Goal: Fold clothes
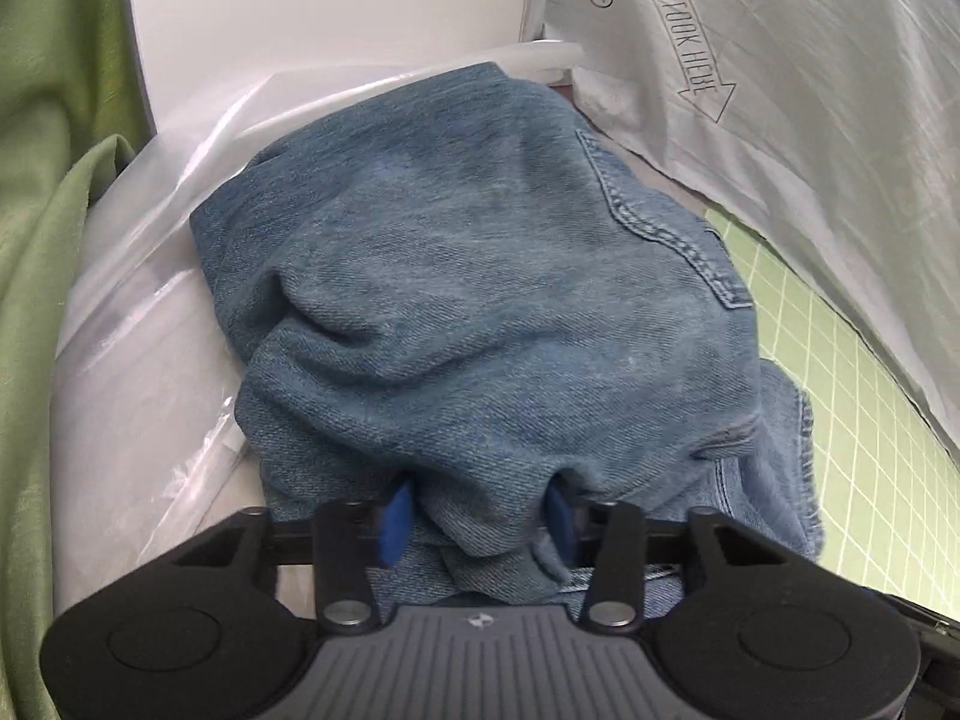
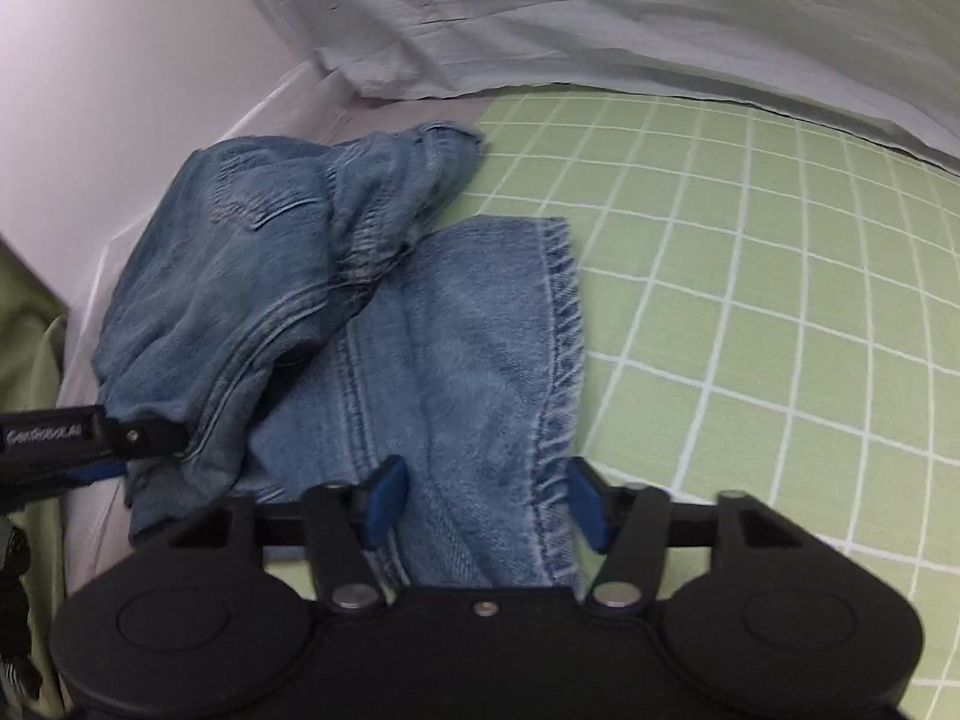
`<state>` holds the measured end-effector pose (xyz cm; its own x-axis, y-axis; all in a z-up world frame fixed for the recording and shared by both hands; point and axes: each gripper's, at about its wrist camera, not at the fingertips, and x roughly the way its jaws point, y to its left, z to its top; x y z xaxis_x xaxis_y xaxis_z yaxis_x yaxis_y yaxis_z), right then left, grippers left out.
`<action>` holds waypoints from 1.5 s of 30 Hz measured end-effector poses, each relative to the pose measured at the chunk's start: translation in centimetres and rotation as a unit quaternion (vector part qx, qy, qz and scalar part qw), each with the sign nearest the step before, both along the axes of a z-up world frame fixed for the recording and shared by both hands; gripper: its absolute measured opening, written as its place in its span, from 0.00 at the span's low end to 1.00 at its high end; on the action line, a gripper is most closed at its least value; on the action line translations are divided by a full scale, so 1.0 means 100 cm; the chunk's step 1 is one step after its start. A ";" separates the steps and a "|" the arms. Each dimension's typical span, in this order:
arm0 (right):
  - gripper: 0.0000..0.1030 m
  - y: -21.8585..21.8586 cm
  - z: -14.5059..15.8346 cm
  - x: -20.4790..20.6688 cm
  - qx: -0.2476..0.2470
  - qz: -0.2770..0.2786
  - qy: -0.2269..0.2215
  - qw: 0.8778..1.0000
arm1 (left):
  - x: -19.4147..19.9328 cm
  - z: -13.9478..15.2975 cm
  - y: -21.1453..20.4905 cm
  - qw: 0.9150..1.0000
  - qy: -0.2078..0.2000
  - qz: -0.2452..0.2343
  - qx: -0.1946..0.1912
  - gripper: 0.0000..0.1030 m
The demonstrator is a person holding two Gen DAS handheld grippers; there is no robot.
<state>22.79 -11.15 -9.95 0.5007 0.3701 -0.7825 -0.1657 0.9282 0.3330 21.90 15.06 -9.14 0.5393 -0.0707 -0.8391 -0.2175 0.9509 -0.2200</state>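
- Denim was the working material: a pair of faded blue denim jeans (image 1: 480, 276) lay bunched on the green sheet with a white grid (image 2: 750, 312), up against the white wall panel (image 1: 312, 18).
- I had the left gripper (image 1: 480, 510) narrowed onto a raised fold of the denim, blue pads pressing the cloth from both sides.
- I had the right gripper (image 2: 486, 498) narrowed likewise, clamped across the flat leg panel beside its stitched hem (image 2: 561, 360).
- For a clean fold, I judged that both grips should rise together, keep the cloth taut between them, and carry the edge over level before release.
- Only the left wrist view showed the back pocket (image 1: 666, 222), the clear plastic film (image 1: 156, 276) and the white bag printed with an arrow (image 1: 780, 90).
- Only the right wrist view showed the leg lying flat, plus the left gripper's arm at the bundle's near end.
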 end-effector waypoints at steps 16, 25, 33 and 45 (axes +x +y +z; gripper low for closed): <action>0.07 -0.075 0.024 -0.113 -0.107 -0.053 -0.068 0.990 | -0.103 0.040 -0.109 0.992 -0.007 -0.122 -0.035 0.10; 0.07 -0.227 0.022 -0.234 -0.145 -0.178 -0.033 0.973 | -0.199 0.053 -0.228 0.980 -0.007 -0.189 -0.068 0.23; 0.08 -0.358 0.022 -0.297 -0.200 -0.315 -0.010 0.928 | -0.227 0.069 -0.290 0.986 -0.034 -0.158 -0.035 0.47; 0.79 -0.439 0.009 -0.360 -0.003 -0.437 0.010 0.899 | -0.182 0.066 -0.369 0.979 -0.035 -0.199 -0.040 0.85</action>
<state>-13.23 -55.01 -9.05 0.5845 -0.1617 -0.7951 0.6340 0.7026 0.3232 3.68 -21.80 -2.57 0.5112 -0.3506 -0.7847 0.1841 0.9365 -0.2985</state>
